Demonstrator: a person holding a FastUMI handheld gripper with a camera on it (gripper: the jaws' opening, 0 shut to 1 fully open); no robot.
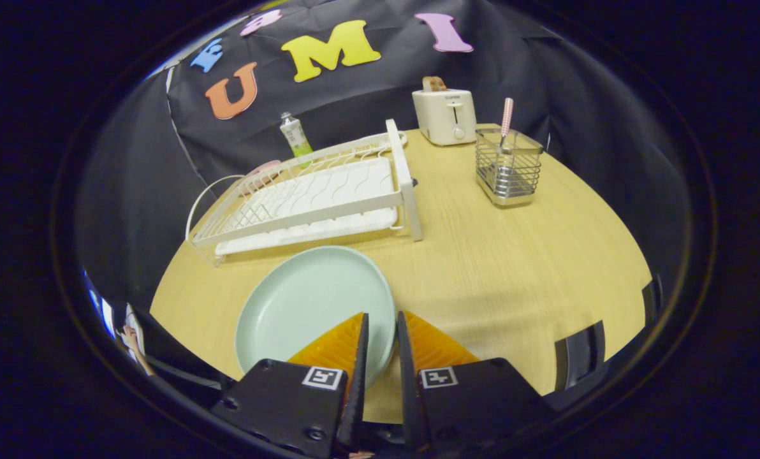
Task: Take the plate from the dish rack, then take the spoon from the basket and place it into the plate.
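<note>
The gripper (382, 319) sits low over the near part of the table (514, 268). Its two fingers stand close together with only a narrow gap between them, and the right rim of the plate (310, 306) runs through that gap. The left finger lies over the inside of the plate and the right finger lies just outside the rim. Whether both fingers press on the rim cannot be told from this view.

The plate is pale green and round. It lies flat on the table, just ahead of and partly under the left finger. Its far edge lies close to the front of the dish rack (316, 191).

The dish rack is white, with a wire frame over a white drip tray. It stands beyond the plate, on the left part of the table. A small tube (296, 135) with a white cap stands upright behind the rack, near the wall.

The basket (507, 169) is a square wire holder. It stands well beyond the fingers and to their right, apart from the rack. The spoon (506, 118) stands upright in the basket, with its pink patterned handle rising above the rim.

A white toaster (445, 115) stands behind the basket, at the far edge of the table, with a slice of toast (433, 83) showing in its slot.
</note>
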